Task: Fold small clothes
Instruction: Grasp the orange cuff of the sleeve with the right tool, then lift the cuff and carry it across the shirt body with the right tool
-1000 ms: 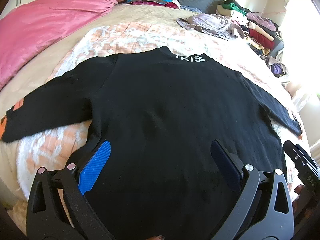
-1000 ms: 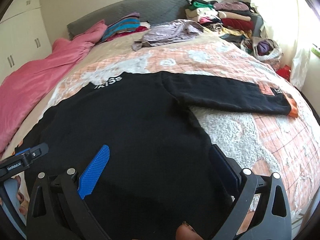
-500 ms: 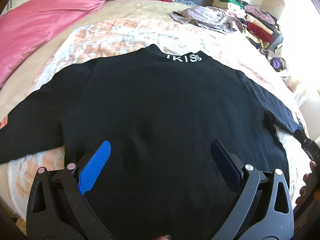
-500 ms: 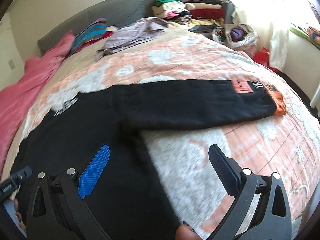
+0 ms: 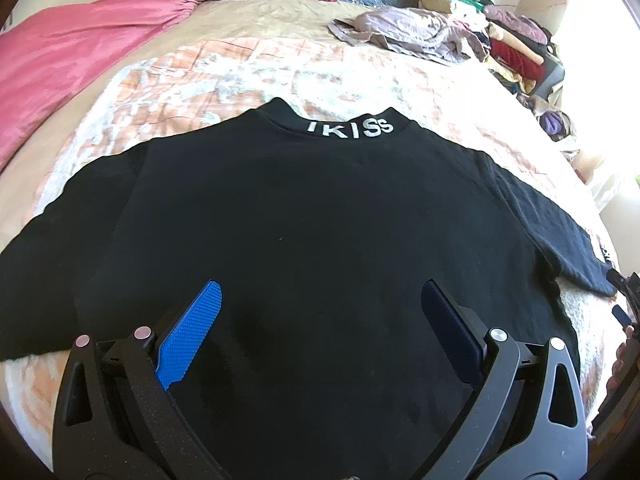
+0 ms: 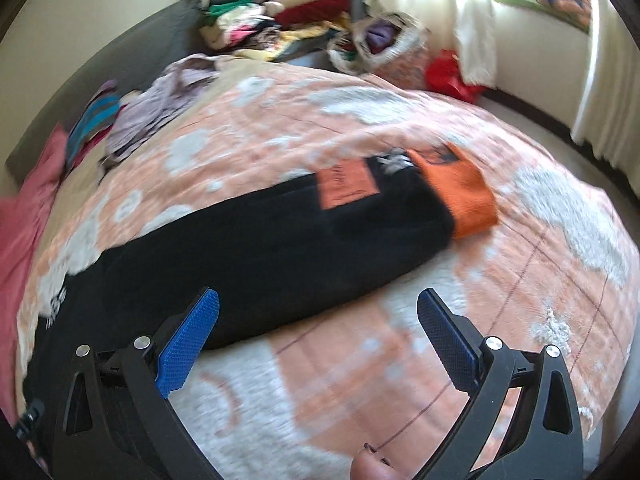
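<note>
Peach-and-white bedspread [image 5: 248, 72] covers the bed, bare ground open past the sweater's collar and beyond the cuff. Black sweater [image 5: 320, 220] lies flat, sleeves spread — right sleeve [image 6: 280, 232] ends in an orange cuff [image 6: 464, 192]. Left gripper [image 5: 320, 312] hovers over the hem area, jaws wide, empty. Right gripper [image 6: 316, 320] likewise spread, holding nothing — view blurred.

So the sweater [image 5: 312, 220] is lying flat on the bed [image 5: 248, 64], collar pointing toward the headboard end and both sleeves sticking out sideways. Left tongs [image 5: 320, 312] are hanging over its lower half, right tongs [image 6: 318, 322] over the right sleeve [image 6: 280, 236]. A crumpled garment [image 5: 404, 32] is sitting behind the collar, and a clothes pile [image 5: 508, 40] is off to the right.
</note>
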{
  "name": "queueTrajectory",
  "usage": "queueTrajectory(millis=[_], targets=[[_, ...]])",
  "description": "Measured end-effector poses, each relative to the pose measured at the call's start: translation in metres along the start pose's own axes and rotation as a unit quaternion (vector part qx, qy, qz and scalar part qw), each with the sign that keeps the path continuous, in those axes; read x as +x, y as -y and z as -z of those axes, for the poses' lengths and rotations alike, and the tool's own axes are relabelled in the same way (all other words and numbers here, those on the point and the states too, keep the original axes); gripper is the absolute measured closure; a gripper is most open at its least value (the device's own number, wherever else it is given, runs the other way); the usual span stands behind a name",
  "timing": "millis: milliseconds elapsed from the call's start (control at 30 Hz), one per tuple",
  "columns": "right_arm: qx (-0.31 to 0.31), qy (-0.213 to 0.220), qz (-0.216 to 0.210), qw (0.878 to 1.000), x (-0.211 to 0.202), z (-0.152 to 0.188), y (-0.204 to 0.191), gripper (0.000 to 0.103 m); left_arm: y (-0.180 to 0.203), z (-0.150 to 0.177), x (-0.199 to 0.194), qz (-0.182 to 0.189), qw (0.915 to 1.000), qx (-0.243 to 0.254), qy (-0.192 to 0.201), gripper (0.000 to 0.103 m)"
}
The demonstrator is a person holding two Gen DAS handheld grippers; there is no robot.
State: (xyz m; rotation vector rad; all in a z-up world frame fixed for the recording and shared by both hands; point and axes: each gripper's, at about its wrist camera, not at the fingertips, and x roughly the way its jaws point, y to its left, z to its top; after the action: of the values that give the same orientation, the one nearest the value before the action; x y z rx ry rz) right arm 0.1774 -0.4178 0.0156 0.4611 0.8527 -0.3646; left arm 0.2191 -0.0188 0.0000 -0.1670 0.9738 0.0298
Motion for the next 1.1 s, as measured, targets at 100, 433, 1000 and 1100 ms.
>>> queueTrajectory(millis=[100,433,1000,1100], targets=[[0.035,-0.02,-0.003,0.999,0.011,-0.002,0.019,0.004,0.005,-0.003,0.006,0.002,1.0,0.001,0.0,0.009],[0.069,-0.011,-0.015,0.997,0.035,-0.019,0.036,0.004,0.014,-0.015,0.024,0.006,1.0,-0.001,0.004,0.009],[0.049,0.095,-0.145,0.984,-0.005,-0.048,0.015,0.084,-0.003,-0.012,0.001,0.032,0.999,-0.027,0.012,0.009],[0.018,0.101,-0.168,0.98,-0.022,-0.05,-0.01,0.085,-0.009,-0.015,-0.008,0.037,0.9984,-0.039,0.02,0.009]])
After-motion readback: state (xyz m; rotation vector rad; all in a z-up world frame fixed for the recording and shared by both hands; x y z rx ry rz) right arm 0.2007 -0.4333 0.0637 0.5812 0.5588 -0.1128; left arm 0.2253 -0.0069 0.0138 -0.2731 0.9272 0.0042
